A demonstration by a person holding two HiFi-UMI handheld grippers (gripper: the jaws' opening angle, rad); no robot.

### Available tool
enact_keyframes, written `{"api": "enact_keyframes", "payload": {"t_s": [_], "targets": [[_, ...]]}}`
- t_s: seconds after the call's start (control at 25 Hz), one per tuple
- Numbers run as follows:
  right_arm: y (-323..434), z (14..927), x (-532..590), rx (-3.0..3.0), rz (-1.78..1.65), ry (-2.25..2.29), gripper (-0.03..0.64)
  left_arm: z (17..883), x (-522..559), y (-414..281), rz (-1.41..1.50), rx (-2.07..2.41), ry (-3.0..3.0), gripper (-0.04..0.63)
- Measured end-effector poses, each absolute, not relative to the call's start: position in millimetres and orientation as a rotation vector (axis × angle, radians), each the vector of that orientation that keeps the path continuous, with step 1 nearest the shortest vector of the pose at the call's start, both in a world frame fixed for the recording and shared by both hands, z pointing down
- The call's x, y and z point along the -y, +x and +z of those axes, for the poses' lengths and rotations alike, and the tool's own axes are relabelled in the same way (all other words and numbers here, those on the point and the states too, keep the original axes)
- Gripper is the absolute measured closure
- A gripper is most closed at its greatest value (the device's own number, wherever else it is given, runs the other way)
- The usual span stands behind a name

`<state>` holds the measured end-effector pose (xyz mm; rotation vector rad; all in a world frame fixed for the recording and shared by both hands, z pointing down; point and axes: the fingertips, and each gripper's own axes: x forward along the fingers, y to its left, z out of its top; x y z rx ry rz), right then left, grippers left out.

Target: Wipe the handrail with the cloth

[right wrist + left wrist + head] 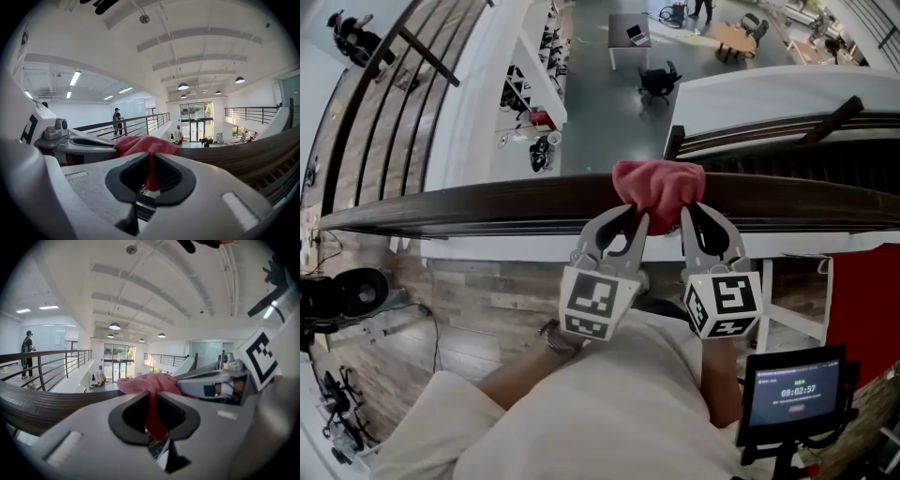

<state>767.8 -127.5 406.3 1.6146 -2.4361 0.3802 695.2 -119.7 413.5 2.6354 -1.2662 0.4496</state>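
Beyond the balcony lies a bright white atrium, with ribbed ceiling beams and round hanging lamps, and far below on the lower floor stands a desk with a laptop on it. Across my front runs the dark wooden handrail, and the pink cloth is bunched over its top edge, a little right of the middle of the stretch I can see. My left claw and my right claw sit close side by side at the near edge of the rail, both pointing at the cloth from my side. Looking along the left claw, its jaws are drawn narrow and a fold of the cloth hangs pinched between the dark pads, with the handrail sweeping off to the left. Along the right claw it is the same: jaws nearly together, clamped on a red fold of the cloth, with the handrail running off to the right. On the walkway across the void a person stands behind a metal railing. Low at my right, a small screen glows on its stand.
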Motion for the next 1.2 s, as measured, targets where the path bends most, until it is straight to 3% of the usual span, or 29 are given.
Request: {"api": "enact_keyframes", "payload": {"t_s": [0.56, 1.2], "targets": [[826.5, 401.5, 145.2, 2.330, 0.415, 1.779, 0.584, 408.0, 136.7, 744.8, 0.316, 1.094, 2.585, 0.538], [797.2, 402.3, 146.3, 2.352, 0.457, 1.663, 0.584, 411.5, 130.4, 722.5, 0.333, 1.117, 2.554, 0.543]]}}
